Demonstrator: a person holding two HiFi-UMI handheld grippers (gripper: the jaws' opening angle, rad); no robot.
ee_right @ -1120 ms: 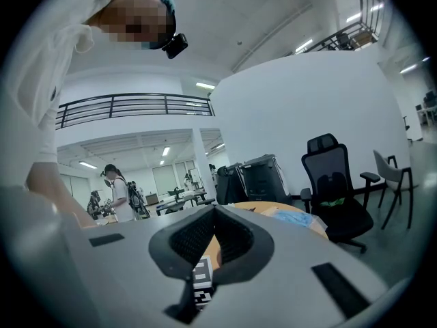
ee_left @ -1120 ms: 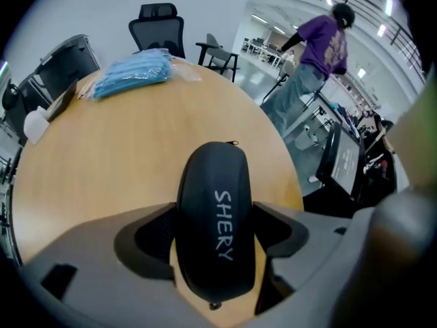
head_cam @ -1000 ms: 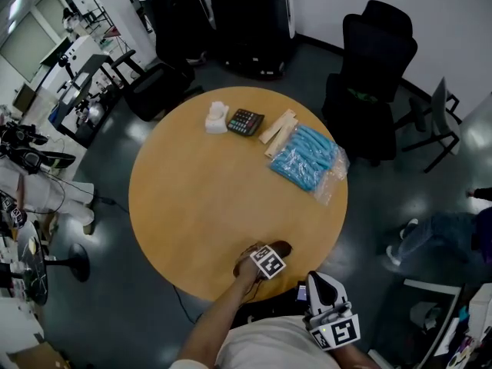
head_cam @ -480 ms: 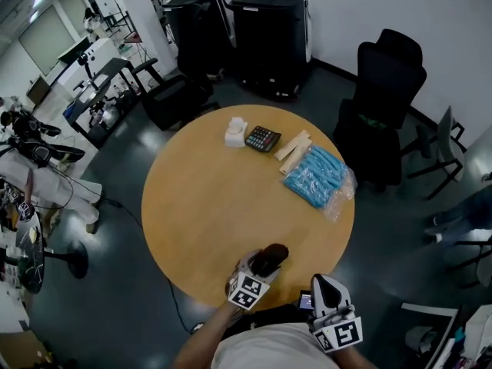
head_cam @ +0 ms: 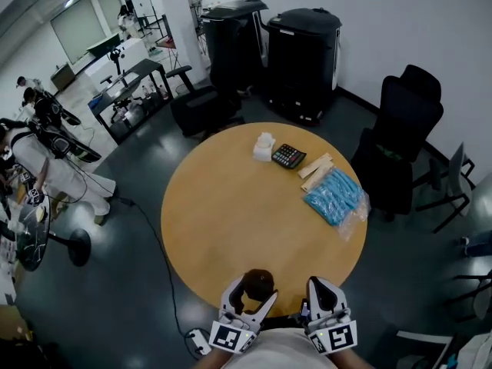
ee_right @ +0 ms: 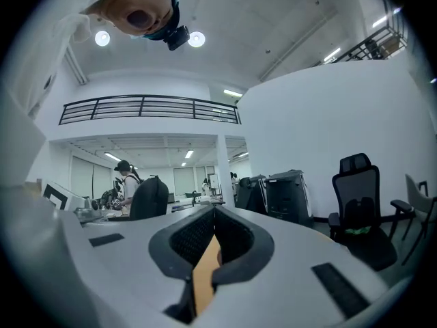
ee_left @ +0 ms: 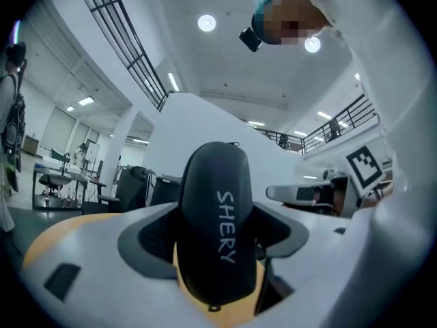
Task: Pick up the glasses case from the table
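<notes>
My left gripper (head_cam: 250, 297) clamps the glasses case (ee_left: 215, 227) at the table (head_cam: 223, 206) near edge; my right gripper (head_cam: 321, 289) sits closed beside it; bare wood ahead.

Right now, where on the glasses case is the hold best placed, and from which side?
Across the narrow width, pads on the two long flanks near mid-length, coming from the end nearest the person. The glasses case is a long rounded shell, so its ends would likely slip. The left tongs are shut on it much this way.
</notes>
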